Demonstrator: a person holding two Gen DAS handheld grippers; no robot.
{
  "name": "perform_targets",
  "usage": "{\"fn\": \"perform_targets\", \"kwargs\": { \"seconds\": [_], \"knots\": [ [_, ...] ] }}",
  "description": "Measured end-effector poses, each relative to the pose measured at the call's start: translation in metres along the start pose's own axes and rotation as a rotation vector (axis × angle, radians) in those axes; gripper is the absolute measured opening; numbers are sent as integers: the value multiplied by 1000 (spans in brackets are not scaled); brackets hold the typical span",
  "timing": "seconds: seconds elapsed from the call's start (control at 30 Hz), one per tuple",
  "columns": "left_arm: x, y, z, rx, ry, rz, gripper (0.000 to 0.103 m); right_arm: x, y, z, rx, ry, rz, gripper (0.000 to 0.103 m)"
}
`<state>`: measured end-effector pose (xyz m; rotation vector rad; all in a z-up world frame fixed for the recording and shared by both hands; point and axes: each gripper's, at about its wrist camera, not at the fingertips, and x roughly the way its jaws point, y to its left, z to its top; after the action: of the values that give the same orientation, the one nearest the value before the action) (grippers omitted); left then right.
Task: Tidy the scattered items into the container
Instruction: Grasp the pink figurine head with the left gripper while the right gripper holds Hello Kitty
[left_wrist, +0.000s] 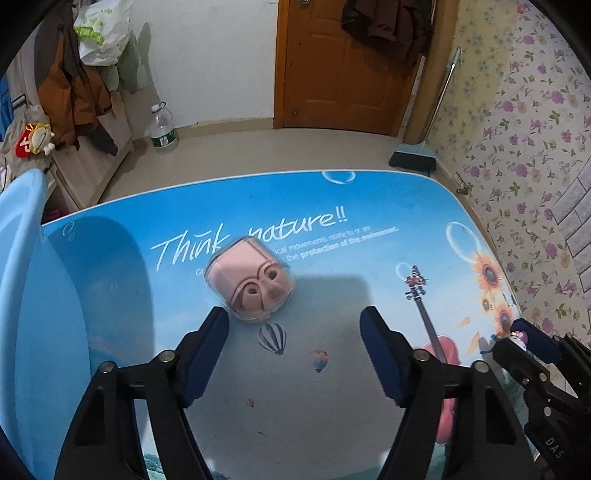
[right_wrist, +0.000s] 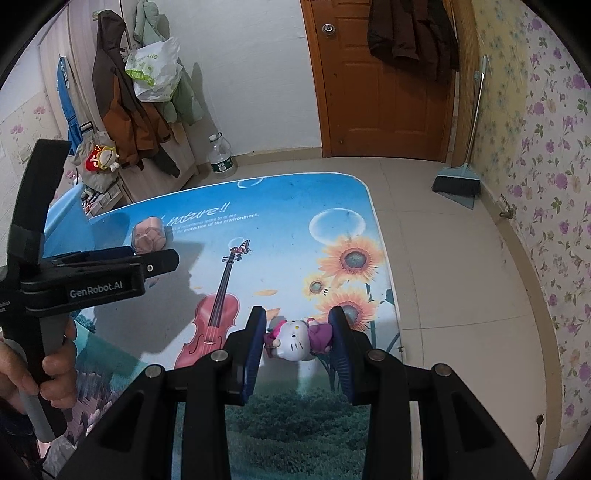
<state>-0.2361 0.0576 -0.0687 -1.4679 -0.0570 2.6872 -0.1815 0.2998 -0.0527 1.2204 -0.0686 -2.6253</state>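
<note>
The big blue tub (left_wrist: 22, 295) sits at the worktop's (left_wrist: 332, 206) left edge; what is inside it is hidden. The left gripper (left_wrist: 295, 317) is partly open around nothing, with the pink box (left_wrist: 251, 282) just ahead of it. The right gripper (right_wrist: 297, 334) squeezes a kitty toy (right_wrist: 295, 338) near the right edge.

My left gripper (left_wrist: 294, 354) and right gripper (right_wrist: 297, 349) are matte black plastic with round silver screws at the joints. Dark blue pads line my fingers (left_wrist: 207, 360). White "GenRobot.AI" lettering marks the left one, above its grey handle.
</note>
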Motion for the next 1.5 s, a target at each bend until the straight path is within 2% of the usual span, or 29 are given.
{"fn": "perform_targets", "kwargs": {
  "seconds": [0.23, 0.43, 0.53, 0.67, 0.77, 1.17, 1.43, 1.5],
  "knots": [
    [1, 3, 1, 4, -13, 13, 63, 3, 1, 1, -1, 1, 1, 36],
    [-1, 8, 0, -2, -22, 17, 48, 5, 1, 2, -1, 4, -1, 36],
    [-1, 13, -1, -9, -29, 16, 34, 6, 1, 2, 0, 8, -2, 36],
    [-2, 18, -3, -10, -30, 7, 22, 6, 2, 2, 0, 10, -2, 36],
    [-3, 20, -3, -7, -31, 2, 19, 6, 3, 2, -3, 10, -2, 36],
    [-5, 25, -5, -9, -37, -7, 11, 6, 4, 1, -1, 14, 1, 36],
    [-5, 27, -1, -24, -34, -35, 11, 6, 3, 1, 0, 13, 1, 36],
    [-4, 26, 0, -22, -34, -35, 18, 7, 2, 0, 1, 13, 2, 36]
  ]
}}
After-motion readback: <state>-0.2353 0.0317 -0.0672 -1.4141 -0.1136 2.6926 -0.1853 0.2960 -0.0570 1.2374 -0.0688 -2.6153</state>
